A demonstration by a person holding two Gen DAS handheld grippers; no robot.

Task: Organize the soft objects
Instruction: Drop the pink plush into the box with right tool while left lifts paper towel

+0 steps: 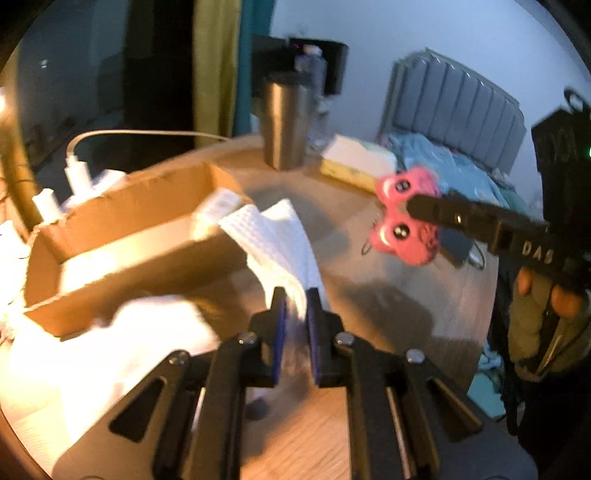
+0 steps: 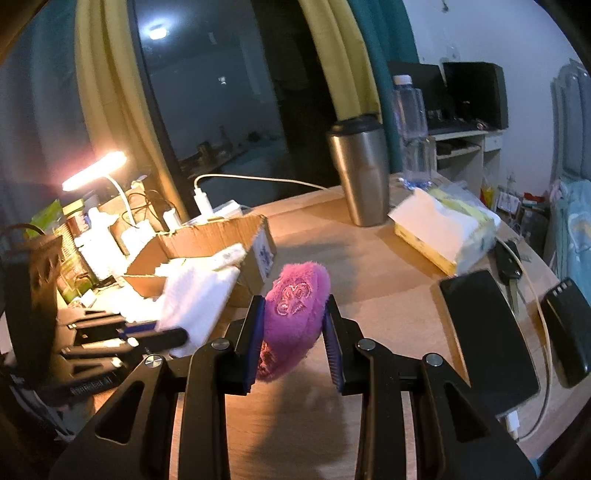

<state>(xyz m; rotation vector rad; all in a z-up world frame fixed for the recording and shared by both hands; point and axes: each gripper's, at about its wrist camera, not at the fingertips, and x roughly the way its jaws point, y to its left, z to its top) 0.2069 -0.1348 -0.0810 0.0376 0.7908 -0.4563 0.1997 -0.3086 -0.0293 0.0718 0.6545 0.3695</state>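
At frame centre, left gripper [image 1: 295, 299] clamps the white cloth [image 1: 273, 236]; right gripper [image 2: 293, 328] clamps the pink plush [image 2: 295, 306]. Neither is in the box [image 1: 122, 236] yet.

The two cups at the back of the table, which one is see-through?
The water bottle with the white cap is see-through. The tumbler beside it is solid grey metal with a dark lid, so nothing shows through it.

Desk lamp [image 2: 94, 171] is glowing warm over wooden tabletop [image 2: 369, 266]; dark window [image 2: 221, 92] is reflecting a ceiling light, yellow and teal curtains [image 2: 354, 55] beside it, grey padded headboard [image 1: 458, 107] against white wall [image 1: 406, 29].
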